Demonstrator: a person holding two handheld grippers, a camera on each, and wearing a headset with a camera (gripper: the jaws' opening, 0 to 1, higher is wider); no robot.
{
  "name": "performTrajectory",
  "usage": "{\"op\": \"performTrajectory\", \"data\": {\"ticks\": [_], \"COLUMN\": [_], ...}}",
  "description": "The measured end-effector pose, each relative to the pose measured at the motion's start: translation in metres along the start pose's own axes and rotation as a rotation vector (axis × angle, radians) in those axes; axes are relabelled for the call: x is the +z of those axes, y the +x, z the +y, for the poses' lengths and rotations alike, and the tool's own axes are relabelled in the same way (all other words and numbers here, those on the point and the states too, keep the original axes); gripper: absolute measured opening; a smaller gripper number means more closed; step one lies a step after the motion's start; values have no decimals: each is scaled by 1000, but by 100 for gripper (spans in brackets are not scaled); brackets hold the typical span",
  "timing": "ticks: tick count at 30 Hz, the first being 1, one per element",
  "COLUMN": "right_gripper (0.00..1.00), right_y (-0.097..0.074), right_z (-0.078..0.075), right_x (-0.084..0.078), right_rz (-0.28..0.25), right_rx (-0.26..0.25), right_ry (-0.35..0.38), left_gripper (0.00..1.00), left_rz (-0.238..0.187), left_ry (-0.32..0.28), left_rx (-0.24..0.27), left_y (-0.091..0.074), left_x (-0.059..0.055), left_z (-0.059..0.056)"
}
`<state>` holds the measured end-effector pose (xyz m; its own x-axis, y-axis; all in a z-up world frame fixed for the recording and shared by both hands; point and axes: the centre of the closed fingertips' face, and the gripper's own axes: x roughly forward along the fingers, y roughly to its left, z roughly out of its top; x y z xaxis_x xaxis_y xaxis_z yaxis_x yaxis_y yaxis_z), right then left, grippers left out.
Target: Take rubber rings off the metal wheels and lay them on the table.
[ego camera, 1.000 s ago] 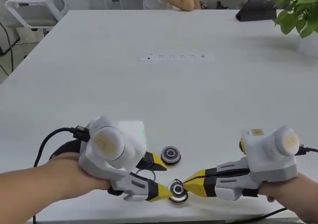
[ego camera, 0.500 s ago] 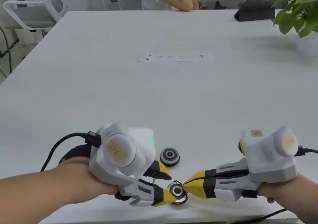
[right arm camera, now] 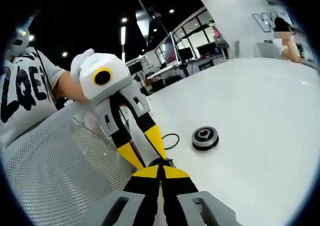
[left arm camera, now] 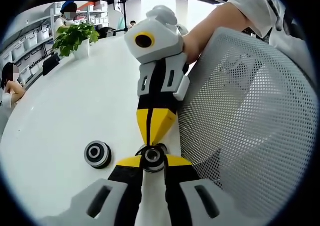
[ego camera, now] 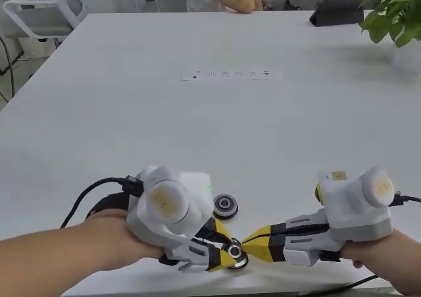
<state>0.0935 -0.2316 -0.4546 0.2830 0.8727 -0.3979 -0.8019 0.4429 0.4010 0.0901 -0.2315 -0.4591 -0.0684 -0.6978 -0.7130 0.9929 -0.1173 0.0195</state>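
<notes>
1. Yellow-tipped, the left hand-held gripper is closed on a metal wheel, with one jaw set on each side. The wheel is judged to be clamped this way so that it cannot turn or slide at the near edge of the surface.
2. A second wheel is seen lying flat just behind, apart from both grippers and probably awaiting its turn. A thin black loop is seen beside it, possibly a rubber ring already laid down, though that cannot be told for sure.
3. The right hand-held gripper is set tip-first against the held wheel's rim, jaws pressed together. The ring is presumably picked at there, but whether rubber is pinched cannot be told.
</notes>
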Motion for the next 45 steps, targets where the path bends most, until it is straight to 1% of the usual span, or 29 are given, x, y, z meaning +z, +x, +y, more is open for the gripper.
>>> {"op": "performTrajectory", "data": {"ticks": [4,11,13,27,30,33,39,40,41,42,43,44,45], "right_gripper": [0,0,0,0,0,0,0,0,0,0,0,0,0], "right_y": [0,0,0,2,3,4,4,4,3,2,2,3,2], "right_z": [0,0,0,4,5,5,6,6,6,6,6,6,6], "right_x": [0,0,0,3,3,5,9,12,15,17,14,15,16], "right_rz": [0,-1,-1,-4,-6,-13,-33,-54,-69,-75,-63,-68,-80], "right_rx": [0,2,3,18,24,33,42,44,50,52,54,53,56], "right_ry": [0,1,1,16,40,85,114,124,150,158,161,158,188], "left_gripper": [9,8,7,7,7,7,7,7,7,7,7,7,7], "left_rz": [7,1,3,-3,-4,-4,-6,-7,-7,-7,-7,-8,-8], "left_ry": [5,9,26,11,11,12,11,10,10,10,9,10,9], "left_rx": [2,11,18,22,23,24,26,27,27,27,27,27,27], "left_y": [2,4,3,3,3,3,4,4,4,4,4,4,4], "left_x": [-1,1,0,1,0,0,1,1,1,1,1,1,1], "left_z": [0,2,2,2,2,2,2,2,2,2,1,1,1]}}
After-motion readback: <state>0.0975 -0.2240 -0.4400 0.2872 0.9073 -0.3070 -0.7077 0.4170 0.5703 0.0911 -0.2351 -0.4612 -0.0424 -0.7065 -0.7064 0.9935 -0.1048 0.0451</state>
